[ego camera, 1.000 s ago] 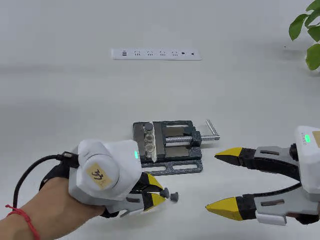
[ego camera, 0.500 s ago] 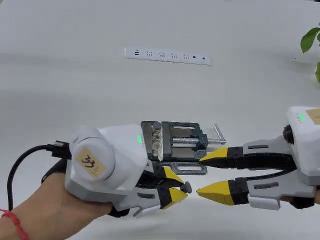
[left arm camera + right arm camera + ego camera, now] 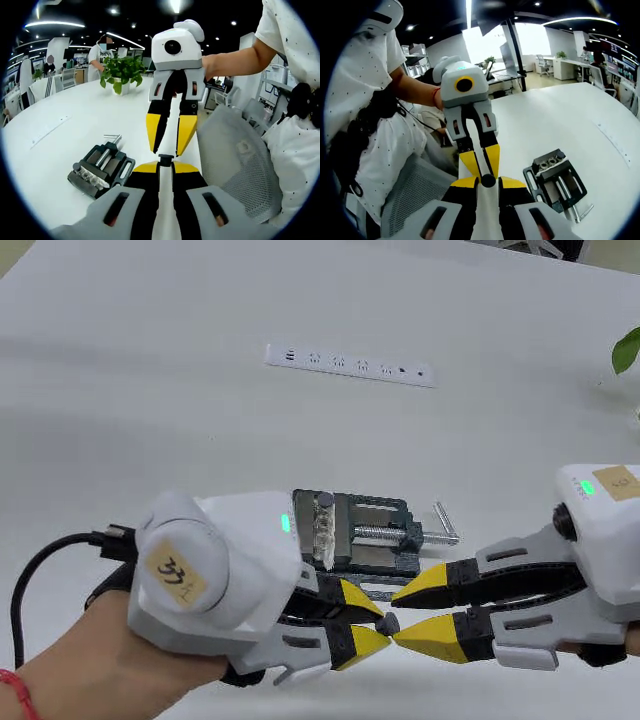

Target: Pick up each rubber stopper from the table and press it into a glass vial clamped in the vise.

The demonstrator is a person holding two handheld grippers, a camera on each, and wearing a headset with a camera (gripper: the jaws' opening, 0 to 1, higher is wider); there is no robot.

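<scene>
rubber stopper (image 3: 388, 623) clenched in the left gripper (image 3: 384, 625), near the vise (image 3: 375, 538)
right gripper (image 3: 396, 618) parted, tips just beside it

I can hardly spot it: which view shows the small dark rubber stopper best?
The right gripper view: the small dark rubber stopper sits large and central, pinched by the left gripper. The head and left gripper views show it smaller.

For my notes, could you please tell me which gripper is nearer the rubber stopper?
Left: the left gripper grips the rubber stopper; the right gripper faces it, jaws open.
</scene>
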